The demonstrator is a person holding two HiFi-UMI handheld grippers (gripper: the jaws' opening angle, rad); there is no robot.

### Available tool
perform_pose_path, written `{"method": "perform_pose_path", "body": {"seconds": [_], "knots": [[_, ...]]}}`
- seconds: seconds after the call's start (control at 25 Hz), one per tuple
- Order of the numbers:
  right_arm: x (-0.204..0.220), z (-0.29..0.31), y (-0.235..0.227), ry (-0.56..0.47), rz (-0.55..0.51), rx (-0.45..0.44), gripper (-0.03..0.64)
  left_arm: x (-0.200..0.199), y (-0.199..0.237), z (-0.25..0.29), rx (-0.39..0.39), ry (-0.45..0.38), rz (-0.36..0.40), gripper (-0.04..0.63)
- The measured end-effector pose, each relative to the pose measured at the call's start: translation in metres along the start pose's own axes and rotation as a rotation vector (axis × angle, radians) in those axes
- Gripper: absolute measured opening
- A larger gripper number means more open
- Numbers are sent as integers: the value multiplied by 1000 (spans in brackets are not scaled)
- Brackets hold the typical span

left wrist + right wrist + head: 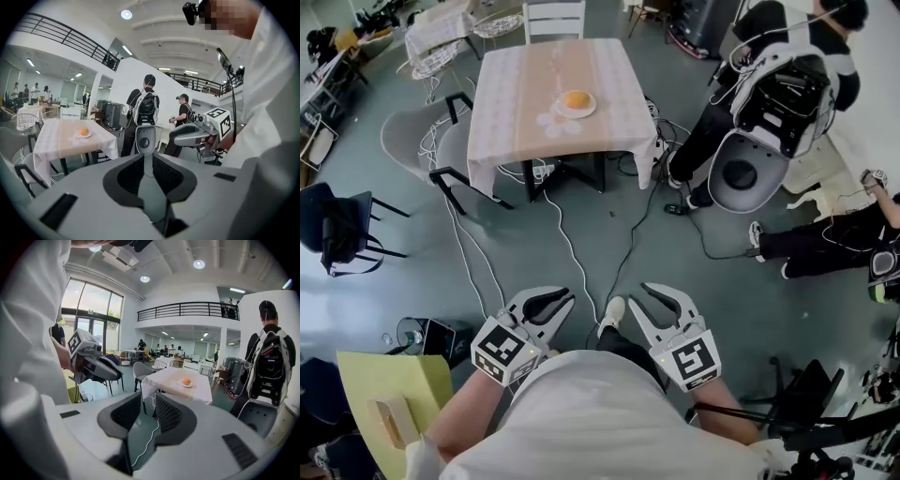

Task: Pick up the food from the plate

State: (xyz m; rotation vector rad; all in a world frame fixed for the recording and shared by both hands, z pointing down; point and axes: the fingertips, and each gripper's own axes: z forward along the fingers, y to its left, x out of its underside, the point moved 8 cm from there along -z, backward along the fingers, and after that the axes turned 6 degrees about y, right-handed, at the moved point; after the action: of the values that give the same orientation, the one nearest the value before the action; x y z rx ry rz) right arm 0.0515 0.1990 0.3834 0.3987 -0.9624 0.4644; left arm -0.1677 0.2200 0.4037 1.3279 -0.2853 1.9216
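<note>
An orange, round piece of food point(576, 98) sits on a small white plate point(589, 110) on a cloth-covered table point(516, 112), far ahead across the floor. The food also shows small in the left gripper view point(84, 131) and in the right gripper view point(186, 381). My left gripper point(567, 300) is held close to my body, its jaws point(147, 157) only a narrow slit apart, with nothing in them. My right gripper point(637, 295) hangs beside it. Its jaws point(147, 397) are open wider, and only floor shows between them.
Grey chairs point(412, 141) stand left of the table and white cables point(572, 253) trail over the floor towards me. A person with a white backpack point(783, 89) stands at the right by a round grey seat point(741, 173). A yellow-green board point(389, 403) lies at my left.
</note>
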Motion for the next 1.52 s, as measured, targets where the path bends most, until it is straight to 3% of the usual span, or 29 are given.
{"method": "perform_pose_path", "body": {"seconds": [0.36,0.6,0.92,1.24,1.52], "knots": [[19,14,-137,-22,22,-47,103,-84,40,108,-90,23,3,117],[20,32,-186,-25,50,-28,106,-110,85,147,-127,48,8,146],[2,83,-235,14,81,67,135,-137,218,198,-157,77,79,186],[-39,143,-271,53,225,252,138,-170,382,267,-118,193,213,223],[-65,172,-286,111,292,385,138,-176,481,330,-83,328,356,270]]}}
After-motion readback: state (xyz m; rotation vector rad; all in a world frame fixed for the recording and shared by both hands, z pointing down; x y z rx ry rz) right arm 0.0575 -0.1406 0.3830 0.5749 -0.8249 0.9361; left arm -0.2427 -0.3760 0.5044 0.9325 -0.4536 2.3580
